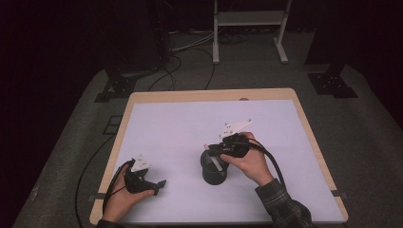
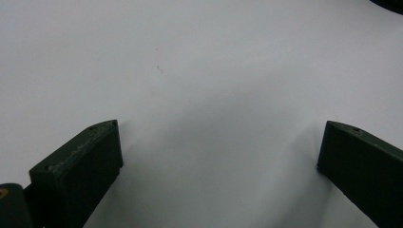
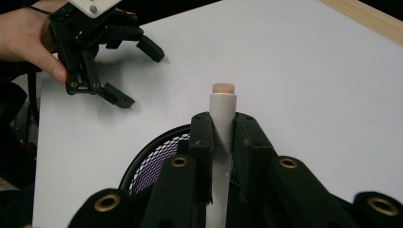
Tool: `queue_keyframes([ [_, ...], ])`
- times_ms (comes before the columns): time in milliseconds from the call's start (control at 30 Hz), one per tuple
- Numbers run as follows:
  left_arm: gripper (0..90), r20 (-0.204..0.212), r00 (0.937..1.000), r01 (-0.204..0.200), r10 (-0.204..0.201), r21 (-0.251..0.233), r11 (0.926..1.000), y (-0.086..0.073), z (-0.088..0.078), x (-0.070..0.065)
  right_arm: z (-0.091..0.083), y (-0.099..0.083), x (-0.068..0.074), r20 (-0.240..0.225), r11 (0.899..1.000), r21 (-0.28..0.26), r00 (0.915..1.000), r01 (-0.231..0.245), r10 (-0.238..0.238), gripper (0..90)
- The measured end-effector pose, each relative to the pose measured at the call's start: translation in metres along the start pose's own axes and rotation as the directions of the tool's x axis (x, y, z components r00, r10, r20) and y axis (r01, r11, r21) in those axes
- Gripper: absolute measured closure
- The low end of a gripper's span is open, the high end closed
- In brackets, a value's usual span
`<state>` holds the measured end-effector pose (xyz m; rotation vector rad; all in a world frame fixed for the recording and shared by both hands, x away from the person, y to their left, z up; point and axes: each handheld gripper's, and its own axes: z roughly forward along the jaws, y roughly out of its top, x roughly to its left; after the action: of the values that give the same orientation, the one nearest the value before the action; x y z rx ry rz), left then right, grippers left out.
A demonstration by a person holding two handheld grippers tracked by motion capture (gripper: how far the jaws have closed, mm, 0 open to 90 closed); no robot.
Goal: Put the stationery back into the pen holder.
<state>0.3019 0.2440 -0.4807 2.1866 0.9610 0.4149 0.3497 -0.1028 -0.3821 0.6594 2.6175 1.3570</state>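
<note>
The right gripper (image 3: 222, 156) has its jaws pinched on a slim white marker-like stick (image 3: 223, 111) with a pinkish-tan tip, held directly over the open mouth of a black mesh pen cup (image 1: 215, 168) that stands near the middle of the white table mat (image 1: 180, 123). The grip sits across the stick's middle, probably so that the ends stay free and it can be lowered into the cup without the jaws catching the rim. In the right gripper view the stick's long axis runs straight along the jaws, its tan tip pointing away from the hand and past the cup's rim; in the high view the stick is hidden under the hand, so its tilt against the table cannot be told. The left gripper (image 1: 157, 184) rests low on the mat, well apart from the cup, jaws spread with nothing between them, seemingly parked out of the way.
</note>
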Motion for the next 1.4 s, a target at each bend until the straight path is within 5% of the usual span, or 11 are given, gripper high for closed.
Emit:
queue_keyframes([
  [700, 0.1, 0.0, 1.0, -0.003, 0.003, 0.004, 1.0, 0.0, 0.0, 0.0, -0.046, -0.016, -0.011, 0.094, 1.0, -0.002, 0.9955, -0.011, 0.011, 68.1],
  [1233, 0.1, -0.001, 1.0, 0.003, -0.003, -0.002, 1.0, 0.0, 0.0, 0.0, -0.076, -0.059, -0.028, 0.187, 0.999, 0.01, 0.9811, -0.053, 0.05, 36.4],
  [1400, 0.1, -0.002, 1.0, -0.001, 0.001, -0.001, 1.0, 0.0, 0.0, 0.0, -0.083, -0.075, -0.031, 0.202, 0.996, 0.014, 0.9756, -0.089, 0.084, 32.5],
])
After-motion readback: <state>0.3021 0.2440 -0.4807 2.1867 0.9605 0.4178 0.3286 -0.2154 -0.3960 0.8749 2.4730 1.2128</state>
